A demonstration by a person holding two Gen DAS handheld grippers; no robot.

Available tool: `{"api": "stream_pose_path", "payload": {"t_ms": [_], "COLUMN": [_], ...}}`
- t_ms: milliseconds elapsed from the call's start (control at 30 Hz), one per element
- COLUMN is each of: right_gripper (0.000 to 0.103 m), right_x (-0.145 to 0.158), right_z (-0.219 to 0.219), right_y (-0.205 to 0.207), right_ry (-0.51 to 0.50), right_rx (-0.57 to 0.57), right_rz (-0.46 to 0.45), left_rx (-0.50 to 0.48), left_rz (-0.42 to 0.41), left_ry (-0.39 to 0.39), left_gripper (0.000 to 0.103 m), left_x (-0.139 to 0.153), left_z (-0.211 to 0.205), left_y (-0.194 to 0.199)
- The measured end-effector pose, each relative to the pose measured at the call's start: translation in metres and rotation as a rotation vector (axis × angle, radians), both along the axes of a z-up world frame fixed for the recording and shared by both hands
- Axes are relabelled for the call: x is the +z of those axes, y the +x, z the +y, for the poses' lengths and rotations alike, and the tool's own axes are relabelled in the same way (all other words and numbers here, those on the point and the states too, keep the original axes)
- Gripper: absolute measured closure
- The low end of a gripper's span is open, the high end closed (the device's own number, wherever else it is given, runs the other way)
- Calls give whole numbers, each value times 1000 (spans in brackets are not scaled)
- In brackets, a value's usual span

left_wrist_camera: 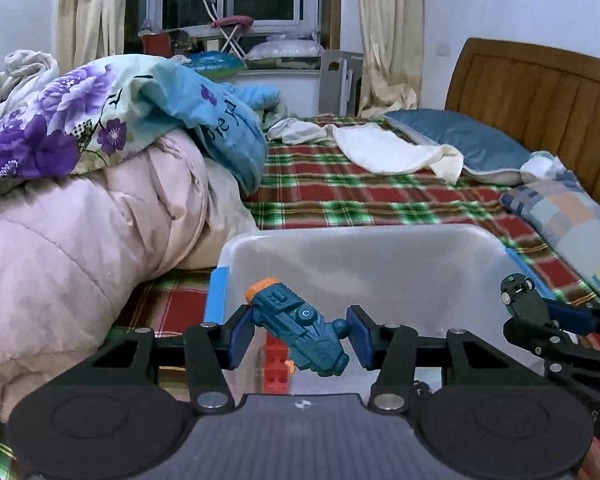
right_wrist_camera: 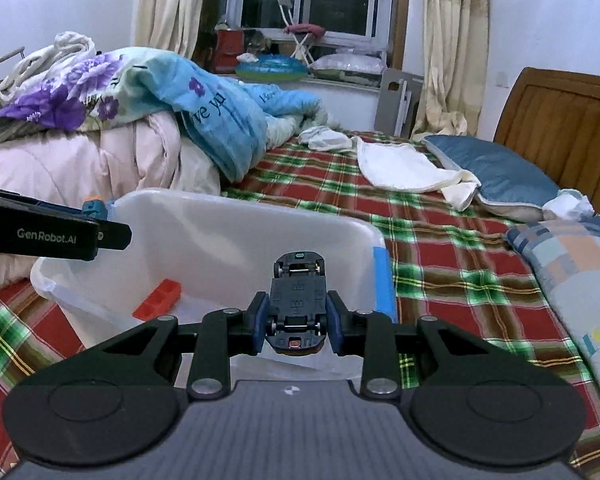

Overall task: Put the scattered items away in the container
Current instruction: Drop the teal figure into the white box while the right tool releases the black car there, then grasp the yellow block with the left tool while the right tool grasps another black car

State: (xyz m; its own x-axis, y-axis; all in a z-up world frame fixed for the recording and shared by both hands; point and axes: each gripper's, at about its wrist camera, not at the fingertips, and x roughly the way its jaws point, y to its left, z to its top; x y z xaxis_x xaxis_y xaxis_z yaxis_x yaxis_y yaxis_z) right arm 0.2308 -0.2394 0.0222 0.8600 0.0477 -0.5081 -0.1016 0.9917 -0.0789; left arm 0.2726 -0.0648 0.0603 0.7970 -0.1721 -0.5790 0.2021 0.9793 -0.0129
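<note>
A translucent bin (right_wrist_camera: 228, 240) with blue side handles sits on the plaid bed (right_wrist_camera: 440, 248), a red brick (right_wrist_camera: 158, 300) lying on its floor. Above its opening, the left gripper (left_wrist_camera: 298, 334) has its jaws spread, a teal toy (left_wrist_camera: 300, 328) tilted between them, touching the left pad. The right gripper (right_wrist_camera: 296, 316) pinches a black car (right_wrist_camera: 297, 296), underside up, over the bin's near right rim.
</note>
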Motion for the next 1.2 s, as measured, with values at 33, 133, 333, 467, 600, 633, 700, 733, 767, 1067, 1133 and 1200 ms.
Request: {"api": "stream_pose_path", "payload": {"t_ms": [33,133,333,467,600,633,700,733,767,1067,1133,1200], "right_gripper": [66,38,26,22,17,17,17,17,17,15,15,15], "right_x": [0,-1,2,8,12,13,12,11,10,-34,-50,-64], "right_z": [1,3,6,4,4,6,7,8,8,14,16,18], "right_y": [1,0,-9,-24,-46,-53,-66,-74,-81,-152,-162,-170], "right_ry": [-3,-21,-33,-9,6,3,0,3,7,13,26,39], "right_rx": [1,-4,4,1,6,11,20,23,28,49,44,37], "right_rz": [1,-15,-44,-66,-95,-103,-111,-115,-115,-66,-28,11], "left_rx": [0,0,3,11,12,13,13,11,9,-60,-69,-76], "left_rz": [6,6,14,8,18,17,28,27,27,-22,-11,18], "left_ry": [10,27,2,-26,-63,-70,-81,-90,-93,-12,3,2], "left_gripper": [34,28,28,27,26,26,26,26,26,23,23,23], "left_x": [-1,-3,-2,1,1,2,2,3,3,-38,-56,-72], "left_z": [-1,-3,3,12,21,23,28,31,33,67,70,70], "left_y": [1,1,-2,-12,-19,-21,-25,-28,-32,-138,-158,-171]}}
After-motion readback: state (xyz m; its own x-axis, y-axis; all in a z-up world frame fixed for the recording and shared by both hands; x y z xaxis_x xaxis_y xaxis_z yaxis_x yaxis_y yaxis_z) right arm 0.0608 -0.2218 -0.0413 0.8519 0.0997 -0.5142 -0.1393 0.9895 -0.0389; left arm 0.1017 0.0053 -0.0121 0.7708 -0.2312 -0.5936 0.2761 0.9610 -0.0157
